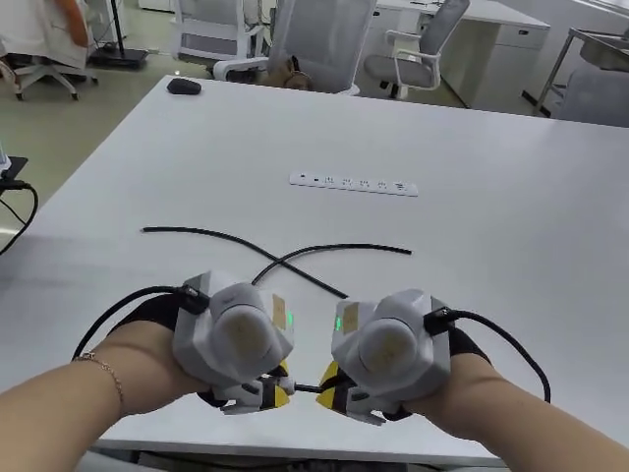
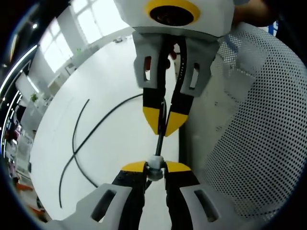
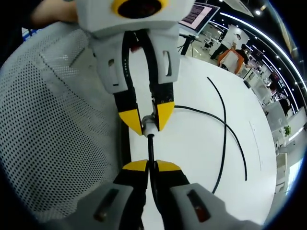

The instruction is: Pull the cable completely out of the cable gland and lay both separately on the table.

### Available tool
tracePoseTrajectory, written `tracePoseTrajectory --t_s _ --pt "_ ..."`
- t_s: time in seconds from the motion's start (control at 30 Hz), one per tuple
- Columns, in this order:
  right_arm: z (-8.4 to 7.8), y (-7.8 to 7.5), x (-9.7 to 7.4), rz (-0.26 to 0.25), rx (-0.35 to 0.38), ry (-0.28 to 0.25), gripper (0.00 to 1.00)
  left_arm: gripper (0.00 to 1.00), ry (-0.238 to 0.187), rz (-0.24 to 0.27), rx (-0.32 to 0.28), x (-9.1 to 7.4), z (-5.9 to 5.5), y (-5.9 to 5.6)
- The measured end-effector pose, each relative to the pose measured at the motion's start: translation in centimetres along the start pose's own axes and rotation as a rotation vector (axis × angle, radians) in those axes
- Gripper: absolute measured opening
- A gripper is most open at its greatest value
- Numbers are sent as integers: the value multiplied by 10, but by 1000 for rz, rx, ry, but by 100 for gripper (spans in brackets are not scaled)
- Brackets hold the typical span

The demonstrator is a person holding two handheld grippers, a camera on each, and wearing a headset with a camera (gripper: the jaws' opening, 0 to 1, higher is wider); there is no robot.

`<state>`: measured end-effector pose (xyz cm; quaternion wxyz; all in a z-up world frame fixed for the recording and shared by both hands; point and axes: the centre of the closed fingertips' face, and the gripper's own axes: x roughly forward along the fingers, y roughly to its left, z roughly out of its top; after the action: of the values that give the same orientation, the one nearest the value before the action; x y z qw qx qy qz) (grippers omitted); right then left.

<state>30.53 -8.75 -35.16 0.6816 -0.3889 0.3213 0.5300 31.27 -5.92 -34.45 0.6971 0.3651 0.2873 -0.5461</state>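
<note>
Near the table's front edge my two grippers face each other, tip to tip. My left gripper (image 1: 267,391) (image 2: 154,167) is shut on a small pale grey cable gland (image 2: 155,163) (image 3: 148,126). A short black cable (image 2: 161,139) (image 3: 150,148) (image 1: 307,388) runs out of the gland into my right gripper (image 1: 334,386) (image 3: 149,166), which is shut on it. In the left gripper view the right gripper (image 2: 165,125) comes down from the top, pinching the cable. The left gripper (image 3: 147,123) appears at the top of the right gripper view, holding the gland.
Two long black cables (image 1: 285,254) lie crossed on the white table (image 1: 491,246) just beyond the grippers. A white power strip (image 1: 353,184) lies further back, a dark mouse (image 1: 184,87) at the far left corner. Office chairs stand behind. White mesh (image 2: 259,124) sits below the table edge.
</note>
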Motion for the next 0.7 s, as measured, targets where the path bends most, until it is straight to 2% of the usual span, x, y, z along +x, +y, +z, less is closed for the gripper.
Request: tracePoseTrajectory --t_s 0.1,0.2,0.33,0.43,0.53,0.57,0.67,0.7 --pt "-17 -5 1 -22 9 80 4 15 9 6 -5 0 -3 1" --pt "-29 -8 1 -32 34 126 4 15 19 6 -2 0 -4 -1" --pt "-52 -15 -2 -67 60 234 5 15 26 7 1 0 -6 -1" --pt "-59 -15 -3 -70 59 261 5 15 28 8 1 -1 -7 -1" --pt "-59 -11 -2 -54 46 270 7 15 32 7 6 -1 -7 -2" --pt "-57 -11 -2 -53 33 266 11 15 37 7 9 -1 -7 -3" --pt "-27 3 3 20 61 118 18 15 34 -1 12 -1 -7 -6" --pt "-20 6 3 35 57 88 19 15 30 -3 15 -1 -6 -7"
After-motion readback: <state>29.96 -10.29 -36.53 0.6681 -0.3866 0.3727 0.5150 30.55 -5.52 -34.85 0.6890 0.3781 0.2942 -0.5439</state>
